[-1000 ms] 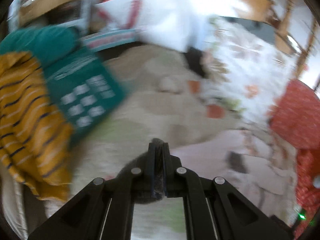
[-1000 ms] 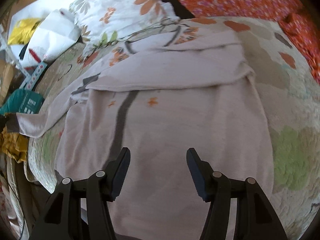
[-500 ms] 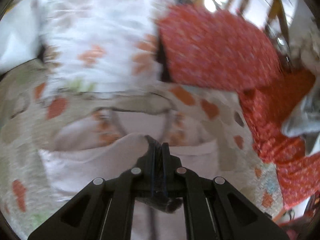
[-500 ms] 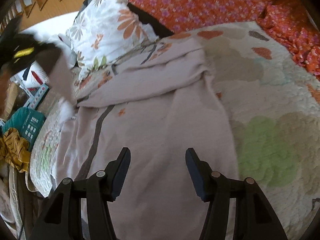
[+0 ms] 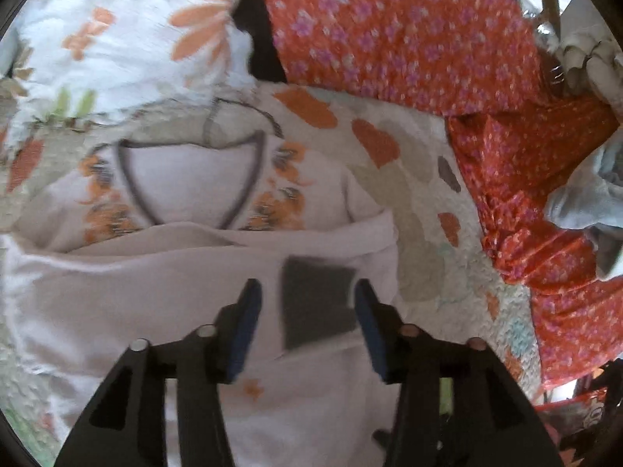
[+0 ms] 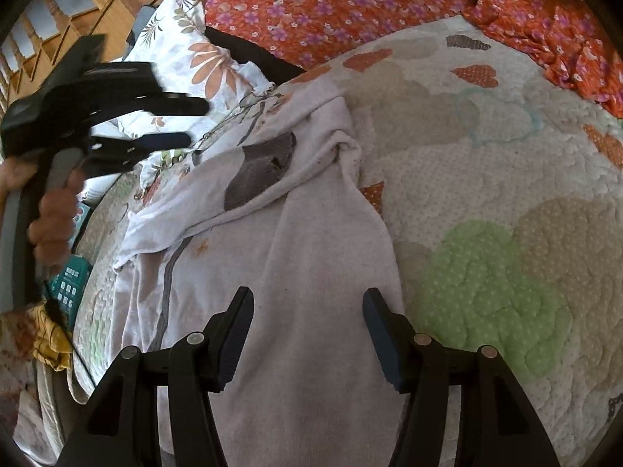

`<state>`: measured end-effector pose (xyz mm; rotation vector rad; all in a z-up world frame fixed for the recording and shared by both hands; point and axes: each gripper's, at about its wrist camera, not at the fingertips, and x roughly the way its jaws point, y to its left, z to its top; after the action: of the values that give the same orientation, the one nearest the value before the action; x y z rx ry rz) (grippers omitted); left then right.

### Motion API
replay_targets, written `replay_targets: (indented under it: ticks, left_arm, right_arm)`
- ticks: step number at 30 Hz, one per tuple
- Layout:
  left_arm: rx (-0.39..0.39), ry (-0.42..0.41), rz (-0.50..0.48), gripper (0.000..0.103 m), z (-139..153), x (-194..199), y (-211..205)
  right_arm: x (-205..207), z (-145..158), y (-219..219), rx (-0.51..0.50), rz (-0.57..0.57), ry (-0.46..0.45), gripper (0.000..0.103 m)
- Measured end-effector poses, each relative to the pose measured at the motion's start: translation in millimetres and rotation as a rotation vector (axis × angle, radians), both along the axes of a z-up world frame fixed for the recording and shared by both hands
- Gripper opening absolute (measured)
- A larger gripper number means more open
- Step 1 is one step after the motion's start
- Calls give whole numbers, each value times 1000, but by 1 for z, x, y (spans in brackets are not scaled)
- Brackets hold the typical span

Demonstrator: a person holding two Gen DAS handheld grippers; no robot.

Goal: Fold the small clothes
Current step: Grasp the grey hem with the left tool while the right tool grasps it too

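Note:
A pale lilac garment (image 6: 296, 257) with a grey-trimmed neckline (image 5: 187, 183) and orange flowers lies on the quilted bed cover (image 6: 506, 179). One sleeve is folded across the body, its dark grey cuff (image 5: 315, 303) lying on top; the cuff also shows in the right wrist view (image 6: 261, 171). My left gripper (image 5: 307, 295) is open just above the cuff, holding nothing; it also shows in the right wrist view (image 6: 183, 124) at the left. My right gripper (image 6: 307, 303) is open and empty over the garment's lower body.
A floral white pillow (image 5: 128, 27) and an orange flowered pillow (image 5: 389, 27) lie at the head of the bed. A teal box (image 6: 70, 288) and a yellow cloth (image 6: 50, 342) sit at the left bed edge. Grey clothes (image 5: 584, 194) lie at the right.
My left gripper carried the sleeve across the garment, then opened and let the grey cuff drop onto the body. My right gripper stayed open and shifted slightly.

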<state>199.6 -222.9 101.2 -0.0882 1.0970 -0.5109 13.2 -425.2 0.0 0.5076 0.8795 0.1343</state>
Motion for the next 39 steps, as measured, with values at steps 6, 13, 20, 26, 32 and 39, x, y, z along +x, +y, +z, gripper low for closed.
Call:
replay_targets:
  ticks: [6, 13, 20, 26, 32, 39]
  left_arm:
    - [90, -94, 124, 69, 14, -34, 90]
    - [133, -20, 347, 69, -11, -78, 219]
    - [25, 100, 452, 69, -52, -120, 300]
    - [-89, 164, 417, 69, -89, -145, 306]
    - [-273, 189, 314, 62, -102, -167, 293]
    - [-368, 175, 330, 45, -113, -187, 300]
  right_arm:
    - [2, -4, 7, -46, 1, 5, 66]
    - [-3, -1, 27, -211, -12, -9, 69]
    - [-34, 13, 18, -257, -146, -10, 70]
    - [-49, -3, -3, 21, -116, 77, 70]
    - [-78, -24, -23, 408, -96, 88, 70]
    - [-103, -38, -11, 571, -31, 111, 70]
